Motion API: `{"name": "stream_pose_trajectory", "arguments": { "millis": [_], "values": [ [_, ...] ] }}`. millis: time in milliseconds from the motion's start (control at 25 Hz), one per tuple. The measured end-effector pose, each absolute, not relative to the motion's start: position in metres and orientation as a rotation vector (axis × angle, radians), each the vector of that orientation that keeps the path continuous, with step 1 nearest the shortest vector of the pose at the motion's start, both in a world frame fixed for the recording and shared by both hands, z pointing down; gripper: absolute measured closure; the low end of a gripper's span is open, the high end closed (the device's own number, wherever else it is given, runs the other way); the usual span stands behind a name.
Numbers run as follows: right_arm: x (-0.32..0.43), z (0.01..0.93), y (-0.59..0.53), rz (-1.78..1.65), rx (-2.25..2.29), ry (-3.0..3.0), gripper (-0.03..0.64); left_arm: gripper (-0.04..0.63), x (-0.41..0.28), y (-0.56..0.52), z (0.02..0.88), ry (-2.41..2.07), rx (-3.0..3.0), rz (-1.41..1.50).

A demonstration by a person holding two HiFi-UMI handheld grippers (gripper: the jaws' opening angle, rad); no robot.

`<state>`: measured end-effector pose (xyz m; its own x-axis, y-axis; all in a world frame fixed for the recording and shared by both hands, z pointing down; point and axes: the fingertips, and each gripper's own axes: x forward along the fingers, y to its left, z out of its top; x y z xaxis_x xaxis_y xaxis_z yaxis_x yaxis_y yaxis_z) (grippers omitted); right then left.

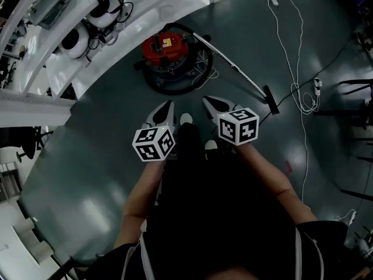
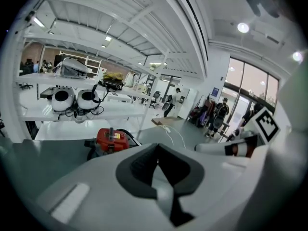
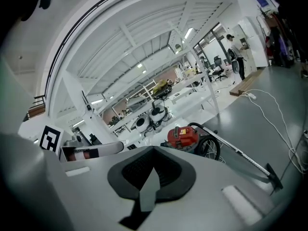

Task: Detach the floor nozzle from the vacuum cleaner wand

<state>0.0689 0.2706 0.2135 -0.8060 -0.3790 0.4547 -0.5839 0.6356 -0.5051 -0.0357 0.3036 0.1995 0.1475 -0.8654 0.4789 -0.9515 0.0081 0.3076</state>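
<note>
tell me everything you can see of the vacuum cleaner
The vacuum is a squat canister. Its red top looks like plastic and carries a yellow label and a dark handle, over a round black base. A black hose loops around it. It stands upright on the grey floor, close to white benches. A slim metal wand slants away from it, low over the floor, to a black nozzle at its end. Nothing grips it.

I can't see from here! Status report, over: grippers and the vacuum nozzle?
Left gripper shut, empty; right gripper shut, empty. Floor nozzle on the wand, untouched, ahead by red vacuum. White cable lies beside nozzle.
</note>
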Motion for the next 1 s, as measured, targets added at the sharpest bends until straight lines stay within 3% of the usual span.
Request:
{"name": "stream_pose_trajectory", "arguments": {
  "millis": [1000],
  "values": [
    [-0.028,0.249,0.11,1.02,0.919,-2.394,0.62,0.586,-0.137,0.117,0.231,-1.531,1.922,0.254]
  ]
}}
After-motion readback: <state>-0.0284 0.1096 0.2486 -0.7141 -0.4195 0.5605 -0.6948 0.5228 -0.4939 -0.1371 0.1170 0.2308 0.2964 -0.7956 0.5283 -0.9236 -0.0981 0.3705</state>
